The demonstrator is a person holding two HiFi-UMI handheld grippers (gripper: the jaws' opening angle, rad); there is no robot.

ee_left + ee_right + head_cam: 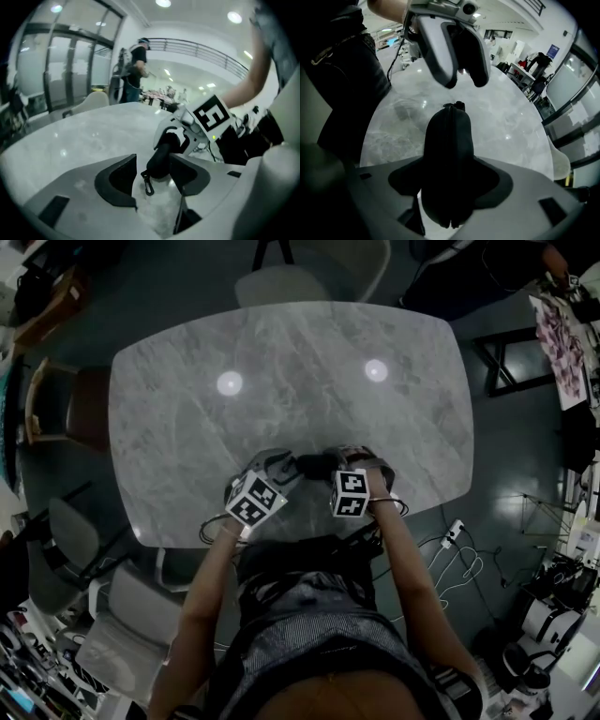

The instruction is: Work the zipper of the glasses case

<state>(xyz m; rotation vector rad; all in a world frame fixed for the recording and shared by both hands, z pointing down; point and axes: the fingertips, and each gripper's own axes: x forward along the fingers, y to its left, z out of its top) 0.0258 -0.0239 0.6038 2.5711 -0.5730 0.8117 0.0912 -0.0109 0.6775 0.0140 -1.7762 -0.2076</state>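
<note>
Open-plan workspace, part office, part lab

A marble-topped desk [281, 343] stands on a dark floor with chairs [300, 277] around it. Cables and a power strip [455, 531] trail at the right, near cluttered benches [562, 343]. Glass walls [61, 70], a railed upper gallery [201, 49] and round ceiling lights [163, 3] enclose the hall.

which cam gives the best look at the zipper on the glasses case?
Right gripper view: the glasses case fills the gap between the right tongs, with its zipper seam running down the middle. Left gripper view shows only one end, with a small clip hanging. Head view: just a dark sliver, no zipper detail.
</note>
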